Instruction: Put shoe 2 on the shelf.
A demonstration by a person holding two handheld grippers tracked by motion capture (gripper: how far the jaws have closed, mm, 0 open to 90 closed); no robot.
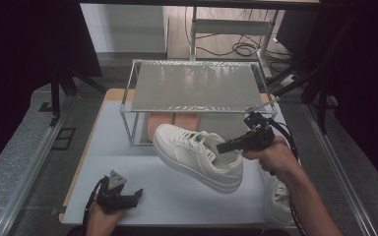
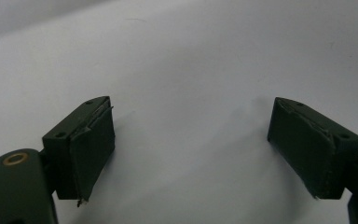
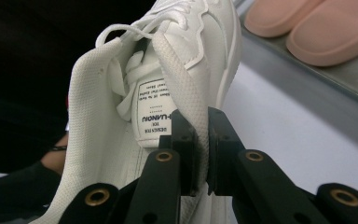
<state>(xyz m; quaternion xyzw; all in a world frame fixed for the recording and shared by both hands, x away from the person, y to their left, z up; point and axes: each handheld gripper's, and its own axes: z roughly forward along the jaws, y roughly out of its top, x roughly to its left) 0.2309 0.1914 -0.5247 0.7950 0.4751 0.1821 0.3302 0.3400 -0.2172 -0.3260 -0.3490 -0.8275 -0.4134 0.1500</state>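
At the near left edge of the tabletop [image 1: 128,147], the left tongs [image 1: 137,192] rest low in the person's left hand [image 1: 101,219], jaws spread wide apart with nothing but bare surface between them; the left gripper view shows the left tongs [image 2: 191,144] gaping over plain white tabletop [image 2: 191,56]. They lie well apart from the work.

To the near right, a second white sneaker [image 1: 278,199] stands on the tabletop beside the person's right forearm.

Farther in, the right hand [image 1: 270,157] holds the right tongs [image 1: 221,146] pinched together on the collar of a white sneaker [image 1: 197,155], which hangs clear of the tabletop. In the right gripper view the right tongs [image 3: 203,154] clamp the mesh rim of the sneaker [image 3: 177,70] beside the tongue label, one jaw inside the opening and one outside.

The sneaker's long axis runs from its heel at the near right, by the tongs, to its toe at the far left, and that toe points toward the shoe rack [image 1: 194,86] just beyond. The toe sits close to the rack's lower shelf, where a pair of pink slippers [image 1: 174,120] occupies the middle; these slippers [image 3: 317,23] also appear in the right gripper view, far right of the toe. The coming move likely turns on this: the right hand is the nearer and the only one engaged, and the sneaker would need to travel toe-first toward the rack, onto either the bare glass top or the shelf space beside the slippers.
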